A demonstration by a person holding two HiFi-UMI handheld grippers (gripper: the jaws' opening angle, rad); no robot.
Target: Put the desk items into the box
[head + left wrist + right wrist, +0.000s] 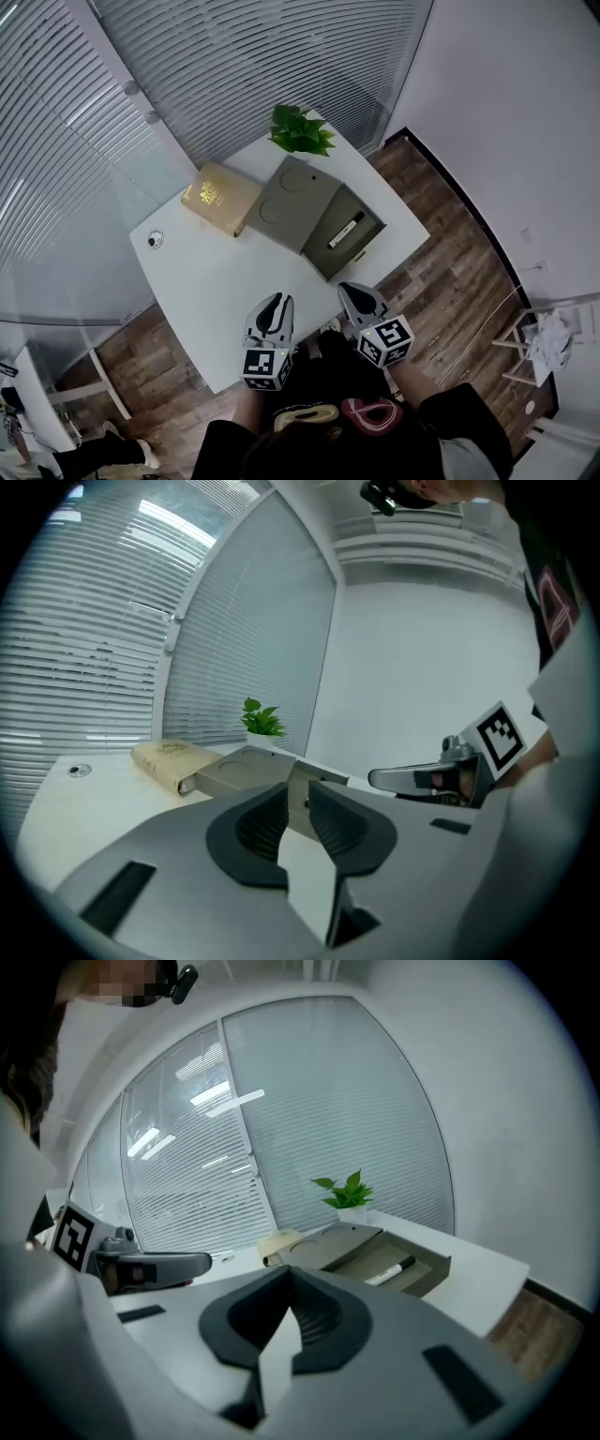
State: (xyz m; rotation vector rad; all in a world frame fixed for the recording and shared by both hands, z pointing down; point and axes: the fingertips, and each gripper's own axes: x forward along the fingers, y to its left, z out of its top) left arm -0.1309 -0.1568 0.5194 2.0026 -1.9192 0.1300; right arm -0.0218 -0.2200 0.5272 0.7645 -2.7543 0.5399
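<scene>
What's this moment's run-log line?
left gripper: empty, jaws slightly apart | right gripper: empty, shut | marker: in box | book: on table

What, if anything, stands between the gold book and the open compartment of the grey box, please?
The box's open lid lies between the book and the compartment, right beside the book. Only bare desk separates the left gripper from the book.

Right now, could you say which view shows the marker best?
The right gripper view: the marker lies in the box, cap and body distinct. The head view shows it smaller; in the left gripper view the box hides it.
</scene>
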